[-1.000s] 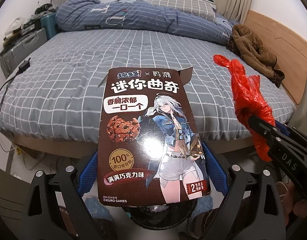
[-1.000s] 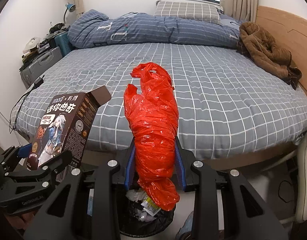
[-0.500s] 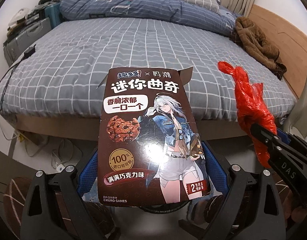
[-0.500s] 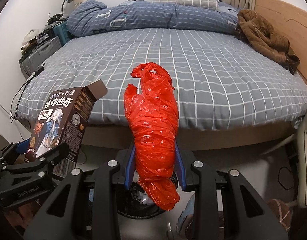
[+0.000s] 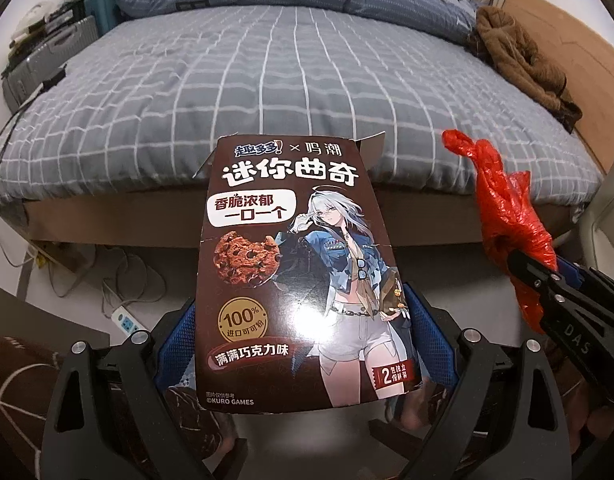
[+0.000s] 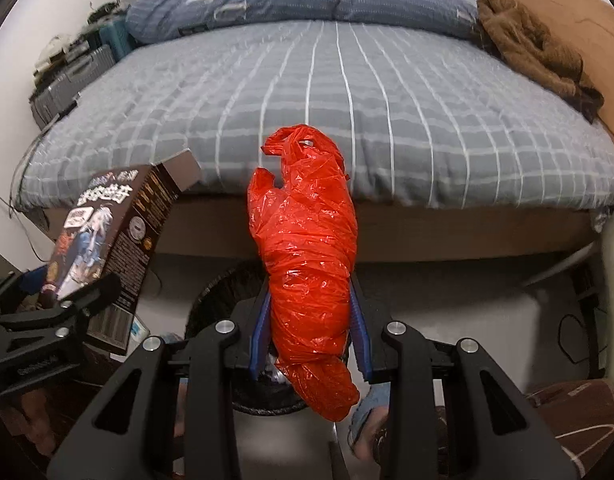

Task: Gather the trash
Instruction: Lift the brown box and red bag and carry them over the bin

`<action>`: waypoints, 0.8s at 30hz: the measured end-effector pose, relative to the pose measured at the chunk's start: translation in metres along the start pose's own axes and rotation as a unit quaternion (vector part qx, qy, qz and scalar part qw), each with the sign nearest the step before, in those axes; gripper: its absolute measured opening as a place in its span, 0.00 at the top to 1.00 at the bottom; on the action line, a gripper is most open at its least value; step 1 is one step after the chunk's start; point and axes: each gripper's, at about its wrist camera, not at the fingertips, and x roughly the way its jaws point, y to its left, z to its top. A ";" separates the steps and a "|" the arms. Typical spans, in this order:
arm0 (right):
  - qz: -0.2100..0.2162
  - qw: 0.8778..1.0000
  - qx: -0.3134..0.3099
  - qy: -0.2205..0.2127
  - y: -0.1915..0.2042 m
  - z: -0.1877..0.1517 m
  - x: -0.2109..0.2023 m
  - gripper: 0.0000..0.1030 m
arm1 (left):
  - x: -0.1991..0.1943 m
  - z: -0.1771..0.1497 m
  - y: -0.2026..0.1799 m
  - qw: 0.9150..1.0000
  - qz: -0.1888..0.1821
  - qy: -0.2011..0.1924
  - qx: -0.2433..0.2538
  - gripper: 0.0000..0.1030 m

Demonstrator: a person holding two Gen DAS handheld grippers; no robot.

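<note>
My left gripper [image 5: 303, 340] is shut on a brown cookie box [image 5: 295, 272], which stands upright between the blue pads with its top flap open. In the right wrist view the box [image 6: 107, 232] and left gripper [image 6: 55, 304] sit at the lower left. A crumpled red plastic bag [image 6: 307, 248] is clamped in my right gripper [image 6: 309, 332], its tail hanging below the pads. From the left wrist view the bag [image 5: 507, 208] and right gripper [image 5: 547, 292] appear at the right. A black round trash bin [image 6: 211, 300] stands on the floor under the bag, mostly hidden.
A bed with a grey checked cover [image 5: 267, 92] fills the space ahead, its wooden edge [image 6: 427, 240] close. A brown coat [image 6: 535, 52] lies at its right. Suitcases [image 5: 47, 60] stand at the left. A power strip [image 5: 127, 320] and cables lie on the floor. A person's foot [image 6: 367, 420] is near the bin.
Both grippers have sunk toward the floor and tipped downward with their loads still held. The bed has risen in both views and the bin now looks larger under the red bag.
</note>
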 end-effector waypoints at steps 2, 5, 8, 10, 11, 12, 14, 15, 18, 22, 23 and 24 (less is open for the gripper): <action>0.002 1.000 0.003 0.017 -0.002 -0.005 0.015 0.68 | 0.010 -0.004 0.001 1.000 0.001 0.009 0.000 0.12; -0.001 0.999 0.004 0.031 -0.005 -0.009 0.029 0.68 | 0.027 -0.008 0.001 1.000 0.000 0.022 0.002 0.12; -0.014 0.999 -0.002 0.035 -0.007 -0.012 0.040 0.68 | 0.044 -0.011 0.000 0.999 0.002 0.035 0.011 0.12; -0.013 0.999 0.001 0.041 -0.009 -0.013 0.046 0.68 | 0.053 -0.011 -0.004 0.999 -0.005 0.040 0.013 0.12; -0.013 0.999 0.006 0.047 -0.013 -0.014 0.050 0.68 | 0.056 -0.011 -0.006 0.999 -0.005 0.041 0.016 0.12; -0.014 0.999 0.008 0.051 -0.015 -0.015 0.054 0.68 | 0.061 -0.011 -0.009 0.999 -0.007 0.043 0.019 0.12; -0.019 0.998 0.011 0.058 -0.019 -0.017 0.060 0.68 | 0.071 -0.012 -0.012 0.998 -0.011 0.052 0.019 0.12; -0.022 0.998 0.013 0.060 -0.022 -0.018 0.063 0.68 | 0.078 -0.014 -0.013 0.998 -0.014 0.059 0.018 0.12; -0.028 0.997 0.023 0.065 -0.032 -0.020 0.067 0.68 | 0.090 -0.015 -0.016 0.997 -0.025 0.077 0.013 0.12; -0.035 0.996 0.038 0.070 -0.047 -0.023 0.068 0.68 | 0.103 -0.017 -0.026 0.995 -0.026 0.089 0.024 0.12; -0.037 0.996 0.042 0.071 -0.050 -0.024 0.069 0.68 | 0.106 -0.019 -0.029 0.995 -0.028 0.093 0.025 0.12; -0.038 0.996 0.043 0.073 -0.053 -0.025 0.070 0.68 | 0.109 -0.020 -0.031 0.995 -0.028 0.096 0.026 0.12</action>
